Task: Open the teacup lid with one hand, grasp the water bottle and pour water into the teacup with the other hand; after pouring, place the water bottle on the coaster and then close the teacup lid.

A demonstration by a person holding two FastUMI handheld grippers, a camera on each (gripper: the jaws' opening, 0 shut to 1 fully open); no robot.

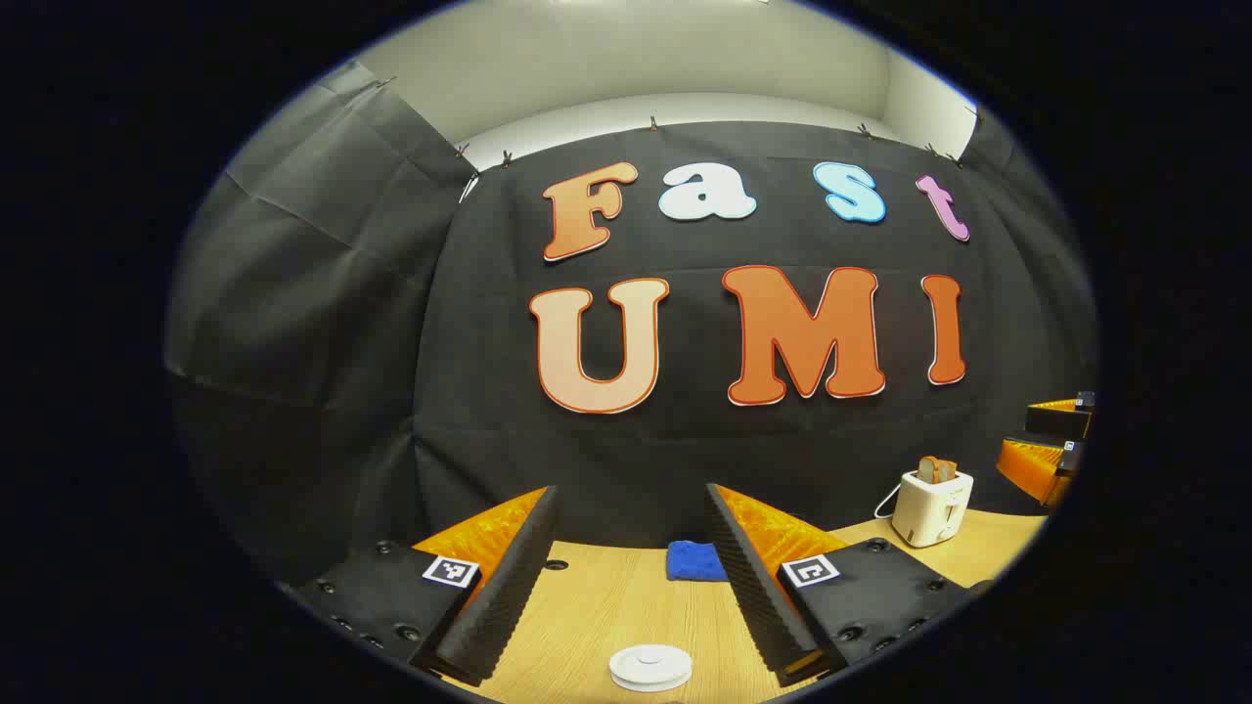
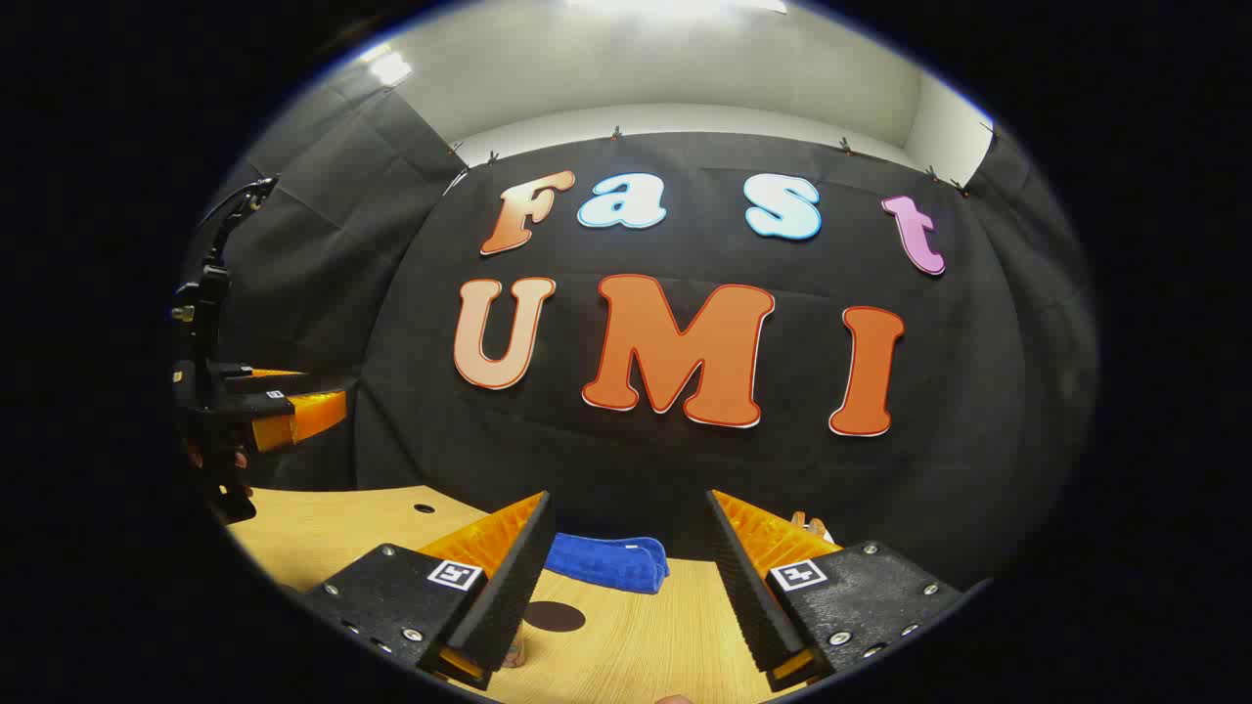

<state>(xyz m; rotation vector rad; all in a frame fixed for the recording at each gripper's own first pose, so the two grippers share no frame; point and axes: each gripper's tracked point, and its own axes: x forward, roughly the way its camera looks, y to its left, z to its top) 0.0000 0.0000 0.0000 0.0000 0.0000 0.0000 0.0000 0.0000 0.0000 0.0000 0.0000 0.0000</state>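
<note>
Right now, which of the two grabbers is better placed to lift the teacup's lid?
Probably the left gripper: the white lid lies on the table straight ahead between its open fingers. The right gripper, also open, faces a blue cloth and a dark round coaster instead.

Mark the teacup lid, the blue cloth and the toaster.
teacup lid (image 1: 650, 667), left gripper view, on its flat white top.
blue cloth (image 2: 606, 561), right gripper view, on its folded middle.
toaster (image 1: 931, 508), left gripper view, on its white front.

The white teacup lid (image 1: 649, 668) between the left gripper's jaws sits at the picture's bottom edge, hiding whatever lies under it. A small object (image 2: 514, 653) beside the right gripper's left jaw is mostly hidden. The toaster (image 2: 812, 529) behind its right jaw barely peeks out.
</note>
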